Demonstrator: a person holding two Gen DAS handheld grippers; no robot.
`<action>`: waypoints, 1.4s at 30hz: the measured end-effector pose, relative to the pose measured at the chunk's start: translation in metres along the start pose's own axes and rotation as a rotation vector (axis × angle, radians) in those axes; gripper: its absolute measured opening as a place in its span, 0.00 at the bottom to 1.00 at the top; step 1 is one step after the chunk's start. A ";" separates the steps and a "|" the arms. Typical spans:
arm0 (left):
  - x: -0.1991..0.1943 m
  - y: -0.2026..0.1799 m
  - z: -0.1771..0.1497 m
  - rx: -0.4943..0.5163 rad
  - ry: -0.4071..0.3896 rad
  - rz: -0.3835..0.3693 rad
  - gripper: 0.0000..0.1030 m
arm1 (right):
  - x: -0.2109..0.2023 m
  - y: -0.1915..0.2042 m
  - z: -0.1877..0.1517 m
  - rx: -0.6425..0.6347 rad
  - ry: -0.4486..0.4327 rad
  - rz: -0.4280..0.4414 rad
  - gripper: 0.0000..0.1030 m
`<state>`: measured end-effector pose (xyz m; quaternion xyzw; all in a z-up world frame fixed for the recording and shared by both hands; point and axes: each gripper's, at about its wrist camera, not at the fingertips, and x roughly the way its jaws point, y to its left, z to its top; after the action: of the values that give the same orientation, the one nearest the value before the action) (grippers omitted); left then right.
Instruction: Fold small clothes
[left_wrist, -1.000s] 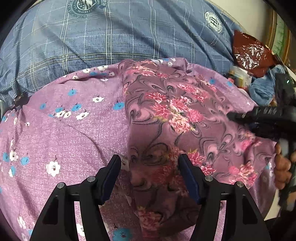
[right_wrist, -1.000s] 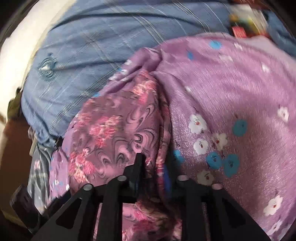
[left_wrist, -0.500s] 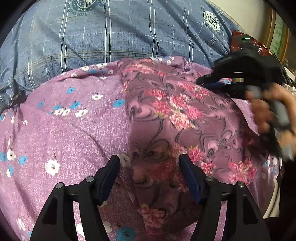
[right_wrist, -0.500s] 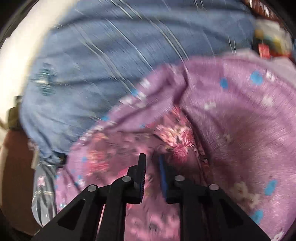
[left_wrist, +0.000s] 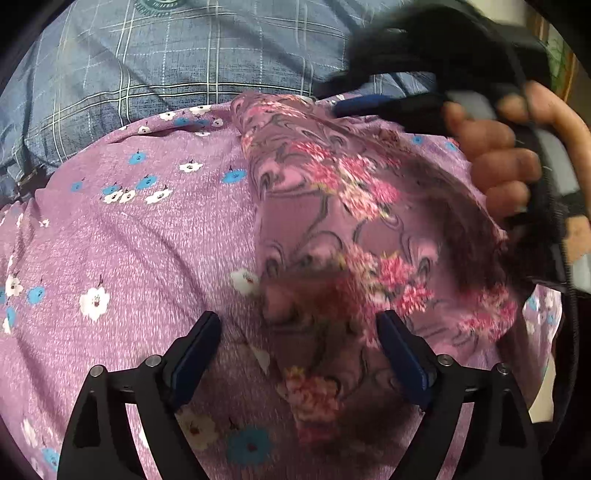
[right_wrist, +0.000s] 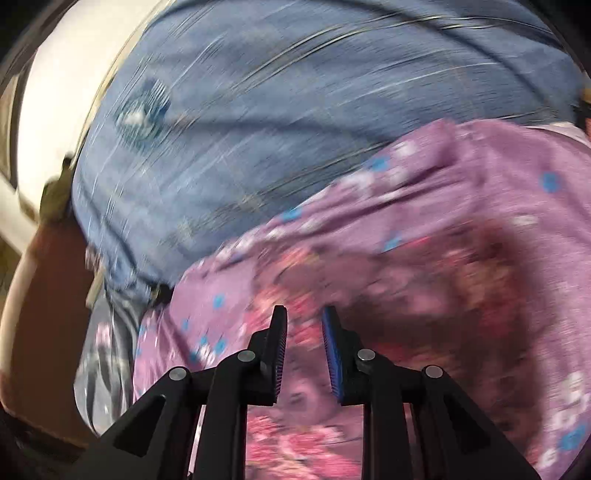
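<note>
On the purple daisy-print sheet (left_wrist: 122, 236), which covers a blue checked bedcover (left_wrist: 155, 55), the small rose-patterned garment (left_wrist: 332, 206) lies rumpled, its near end between the widely spread jaws of the left gripper (left_wrist: 299, 343), which grip nothing. The right gripper (right_wrist: 303, 325) hovers over the garment's far edge; its jaws stand slightly parted and appear empty, though blur makes this uncertain. The fold probably goes best if the right gripper pinches only the garment's top layer, not the sheet beneath, while the left gripper presses the near end flat, so the cloth turns over along a straight crease.
</note>
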<state>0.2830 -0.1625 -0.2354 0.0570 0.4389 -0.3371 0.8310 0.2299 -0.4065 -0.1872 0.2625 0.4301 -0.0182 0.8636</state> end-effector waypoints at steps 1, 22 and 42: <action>-0.001 -0.002 -0.002 0.022 -0.002 0.006 0.86 | 0.011 -0.001 -0.001 0.000 0.021 -0.021 0.24; -0.028 -0.005 0.020 0.043 -0.050 0.124 0.87 | -0.064 -0.027 -0.050 -0.039 -0.004 -0.126 0.27; 0.011 0.009 0.021 -0.033 0.022 0.124 1.00 | -0.113 -0.077 -0.145 0.009 0.046 -0.250 0.25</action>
<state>0.3073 -0.1694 -0.2322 0.0740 0.4492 -0.2769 0.8462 0.0321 -0.4266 -0.2070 0.2112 0.4792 -0.1215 0.8432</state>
